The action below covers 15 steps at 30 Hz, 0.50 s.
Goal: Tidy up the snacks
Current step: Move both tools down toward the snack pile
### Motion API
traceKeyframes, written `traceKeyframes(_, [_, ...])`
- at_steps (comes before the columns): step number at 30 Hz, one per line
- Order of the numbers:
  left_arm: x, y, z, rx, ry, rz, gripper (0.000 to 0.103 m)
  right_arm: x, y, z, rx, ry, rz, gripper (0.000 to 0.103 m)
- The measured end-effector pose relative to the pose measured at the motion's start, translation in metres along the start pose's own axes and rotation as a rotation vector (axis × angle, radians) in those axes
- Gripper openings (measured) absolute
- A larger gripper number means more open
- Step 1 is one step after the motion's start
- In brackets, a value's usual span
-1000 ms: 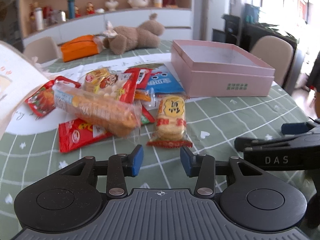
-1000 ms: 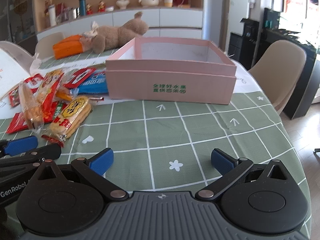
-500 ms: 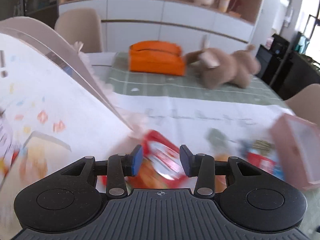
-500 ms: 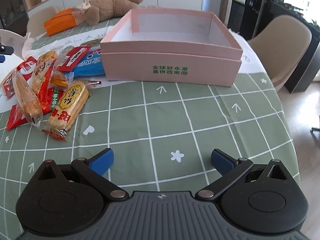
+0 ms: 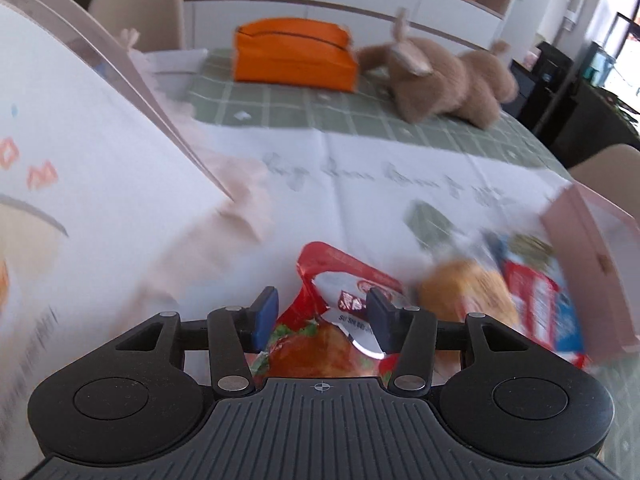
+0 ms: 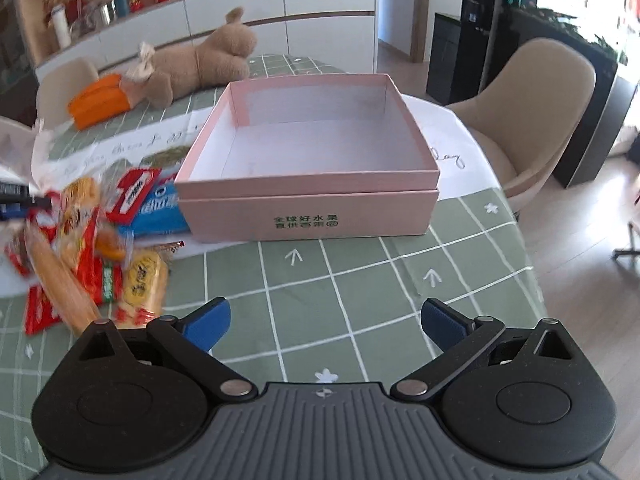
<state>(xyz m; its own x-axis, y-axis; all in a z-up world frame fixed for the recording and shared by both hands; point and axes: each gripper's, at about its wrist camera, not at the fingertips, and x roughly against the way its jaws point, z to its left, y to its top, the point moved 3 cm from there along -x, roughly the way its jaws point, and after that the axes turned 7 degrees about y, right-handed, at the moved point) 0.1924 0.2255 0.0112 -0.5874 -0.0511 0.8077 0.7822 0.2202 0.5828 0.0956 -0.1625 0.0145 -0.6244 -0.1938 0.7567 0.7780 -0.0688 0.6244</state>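
Snacks heaped at nine o'clock of one pink box on the green table.
One red packet lies between the left gripper, whose jaws have just been opening, pads apart from it. Its long axis runs toward twelve o'clock. The right gripper spreads wide, holding nothing. About nine packets; blur prevents a sure count.

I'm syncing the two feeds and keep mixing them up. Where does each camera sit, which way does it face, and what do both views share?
Left wrist: on the left gripper, looking down along open jaws over a red snack packet, toward the orange pouch and teddy bear; only that gripper shows.
Right wrist: on the right gripper, wide open above green tablecloth, facing the empty pink box; the left gripper's tip shows at the left edge.
Shared: snack pile, pink box, bear, pouch.
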Motion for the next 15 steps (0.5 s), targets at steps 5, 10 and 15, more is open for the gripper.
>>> traceKeyframes(5, [0.014,-0.025,-0.023,0.004,-0.110,0.074,0.053,-0.005,0.001,0.019,0.037,0.088,-0.004,0.102])
traceKeyframes(10, [0.031,-0.043,-0.029,0.009,-0.159,0.107,0.051,-0.004,0.005,0.057,0.132,0.213,-0.006,0.102])
traceKeyframes(15, [0.061,-0.058,-0.050,-0.128,-0.137,0.022,0.051,-0.023,0.001,0.097,0.215,0.327,0.074,0.084])
